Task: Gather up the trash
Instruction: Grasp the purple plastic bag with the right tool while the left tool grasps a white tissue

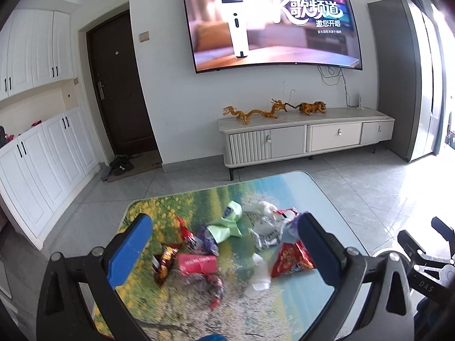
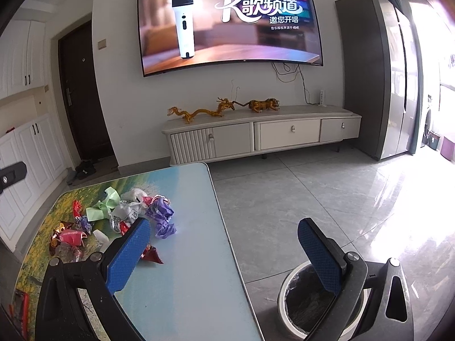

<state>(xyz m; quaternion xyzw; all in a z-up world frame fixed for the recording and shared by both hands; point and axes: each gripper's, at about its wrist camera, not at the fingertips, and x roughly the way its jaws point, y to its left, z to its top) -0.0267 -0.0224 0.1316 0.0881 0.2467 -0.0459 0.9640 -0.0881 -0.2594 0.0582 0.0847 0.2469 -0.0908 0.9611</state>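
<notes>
A pile of crumpled wrappers lies on the low table (image 1: 298, 292): a pink packet (image 1: 196, 263), a red bag (image 1: 291, 259), a green paper (image 1: 227, 223), white plastic (image 1: 266, 231). My left gripper (image 1: 224, 251) is open and empty above the pile. In the right wrist view the same pile (image 2: 125, 216) lies left, with a purple wrapper (image 2: 163, 218). My right gripper (image 2: 224, 253) is open and empty, over the table's right edge (image 2: 227, 244). A round bin with a black liner (image 2: 307, 304) stands on the floor under its right finger.
A white TV cabinet (image 1: 307, 139) with gold dragon figures (image 1: 256, 112) stands against the far wall under a TV (image 1: 270, 20). White cupboards (image 1: 37, 153) line the left. A tall grey fridge (image 2: 378, 79) stands right. Tiled floor (image 2: 312, 193) surrounds the table.
</notes>
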